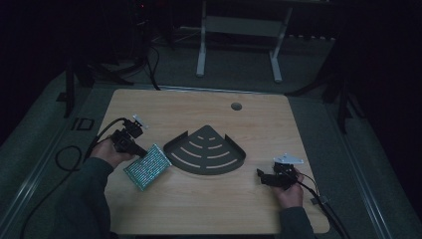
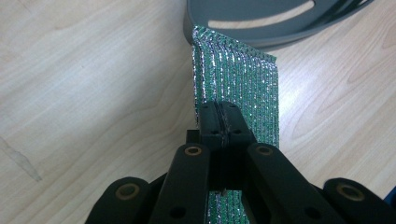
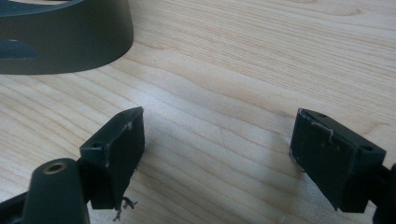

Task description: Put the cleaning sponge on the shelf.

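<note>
A green glittery cloth [image 1: 148,167] hangs tilted over the left part of the wooden table [image 1: 199,209], pinched at one edge by my left gripper [image 1: 137,149]. In the left gripper view the shut jaws clamp the sparkling cloth [image 2: 238,79], whose far end reaches the dark grey fan-shaped rack [image 2: 261,23]. That quarter-round slotted rack [image 1: 206,150] sits at the table's middle. My right gripper [image 1: 263,175] rests low at the right, held by a hand, open with bare wood between its pads [image 3: 119,149]. The rack's curved wall [image 3: 65,37] stands beyond it.
A round cable hole [image 1: 236,106] lies near the table's far edge. Cables trail from both grippers off the table sides. Dark stands and a white frame [image 1: 239,35] stand on the floor behind the table.
</note>
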Available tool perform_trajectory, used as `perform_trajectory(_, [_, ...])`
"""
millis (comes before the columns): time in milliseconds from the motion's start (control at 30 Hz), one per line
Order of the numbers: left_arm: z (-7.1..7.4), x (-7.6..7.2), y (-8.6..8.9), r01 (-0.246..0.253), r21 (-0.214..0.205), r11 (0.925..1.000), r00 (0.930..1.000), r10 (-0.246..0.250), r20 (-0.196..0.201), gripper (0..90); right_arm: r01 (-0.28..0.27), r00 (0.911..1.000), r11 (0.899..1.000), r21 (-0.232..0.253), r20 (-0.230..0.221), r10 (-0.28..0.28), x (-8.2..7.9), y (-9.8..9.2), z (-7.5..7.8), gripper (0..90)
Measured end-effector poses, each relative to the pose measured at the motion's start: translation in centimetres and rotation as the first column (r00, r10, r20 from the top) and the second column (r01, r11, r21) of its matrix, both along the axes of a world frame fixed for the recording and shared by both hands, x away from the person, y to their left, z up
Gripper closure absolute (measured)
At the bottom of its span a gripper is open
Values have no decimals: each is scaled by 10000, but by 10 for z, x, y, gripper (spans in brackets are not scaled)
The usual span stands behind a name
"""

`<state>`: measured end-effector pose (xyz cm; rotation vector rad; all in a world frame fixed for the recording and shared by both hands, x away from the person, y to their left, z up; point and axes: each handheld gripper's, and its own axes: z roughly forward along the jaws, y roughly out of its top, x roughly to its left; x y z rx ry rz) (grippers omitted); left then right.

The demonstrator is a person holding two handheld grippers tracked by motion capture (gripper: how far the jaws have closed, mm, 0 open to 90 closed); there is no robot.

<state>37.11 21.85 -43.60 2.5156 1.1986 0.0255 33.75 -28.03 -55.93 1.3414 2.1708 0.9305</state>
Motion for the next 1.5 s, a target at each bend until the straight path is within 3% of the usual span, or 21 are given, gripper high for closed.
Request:
perform_trajectory(767, [26, 17, -18, 259, -10, 9997, 9985, -258, 487, 900, -6, 10000, 10000, -10, 6, 6, 0, 0, 0, 175])
perform_trajectory(1500, [32, 30, -38, 335, -84, 9994, 9973, -329, 655, 900, -1, 10000, 10000, -3, 1, 1, 0, 0, 0, 175])
